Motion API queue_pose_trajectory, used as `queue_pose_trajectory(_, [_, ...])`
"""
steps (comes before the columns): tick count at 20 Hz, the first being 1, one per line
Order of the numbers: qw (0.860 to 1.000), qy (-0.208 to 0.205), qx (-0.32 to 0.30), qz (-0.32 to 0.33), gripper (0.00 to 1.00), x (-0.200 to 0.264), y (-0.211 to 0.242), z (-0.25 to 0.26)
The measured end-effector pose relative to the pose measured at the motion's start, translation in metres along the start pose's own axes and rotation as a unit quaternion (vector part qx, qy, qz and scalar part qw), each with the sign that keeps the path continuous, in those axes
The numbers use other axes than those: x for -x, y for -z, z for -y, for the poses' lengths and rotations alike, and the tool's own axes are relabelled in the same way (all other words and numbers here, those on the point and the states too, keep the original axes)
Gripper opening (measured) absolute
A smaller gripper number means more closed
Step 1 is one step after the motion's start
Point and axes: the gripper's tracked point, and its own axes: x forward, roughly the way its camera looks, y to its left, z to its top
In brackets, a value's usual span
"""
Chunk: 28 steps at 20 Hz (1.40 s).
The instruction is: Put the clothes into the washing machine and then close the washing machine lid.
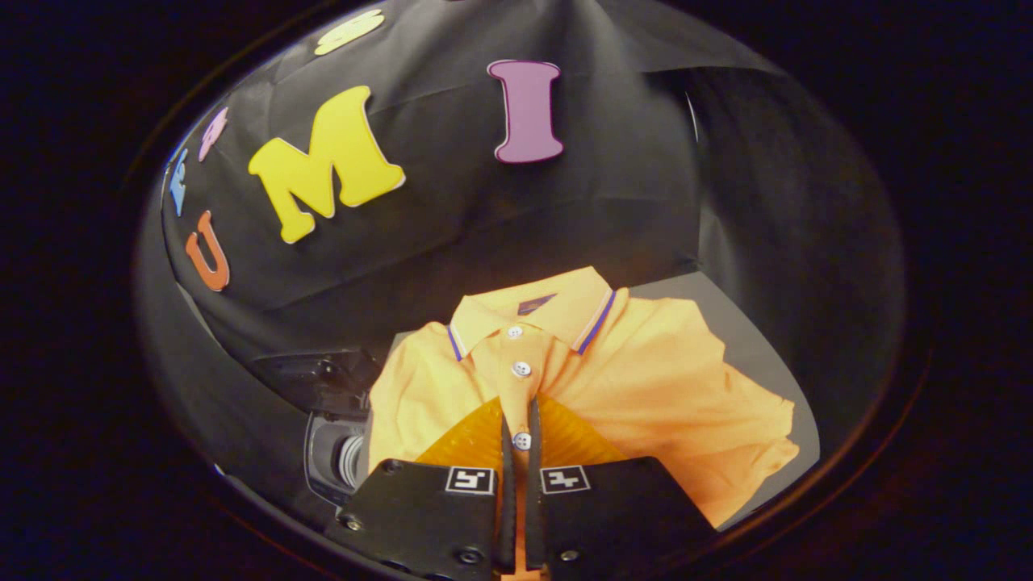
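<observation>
**Pinching the shirt at its placket**

Gripping the shirt (646, 387) is the step in hand, as I judge it, and the hold is sitting on the buttoned strip just below the collar (533, 319). To do it well, the fingers need to be biting through enough cloth that the whole garment is coming up as one bundle, not just a thin fold sliding out. Lifting straight and slowly is looking wise, since the sleeves and hem are lying spread on the table (750, 339) and may be trailing or snagging as they rise. The washer (335, 440), a dark machine with a round opening, is sitting just beside the shirt, close to the fingers on one side, so the carry is looking short; the loose cloth will need to be clearing the rim before release.

The gripper (520, 440) is nearly closed, its fingers standing only a narrow slit apart. The placket is running up between them, with one button (522, 440) showing in the gap. Both fingers appear to be pressing on this strip of cloth, though how firmly is hard to tell.

The shirt is lying flat on the table, collar pointing away from the fingers, none of it yet in the washer.
</observation>
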Motion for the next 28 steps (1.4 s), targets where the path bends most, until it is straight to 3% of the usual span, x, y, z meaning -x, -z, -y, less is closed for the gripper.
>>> queue_pose_trajectory(17, [0.985,-0.108,0.049,0.128,0.08,0.149,-0.055,-0.161])
queue_pose_trajectory(28, [0.975,-0.178,0.073,0.108,0.08,0.160,-0.008,-0.282])
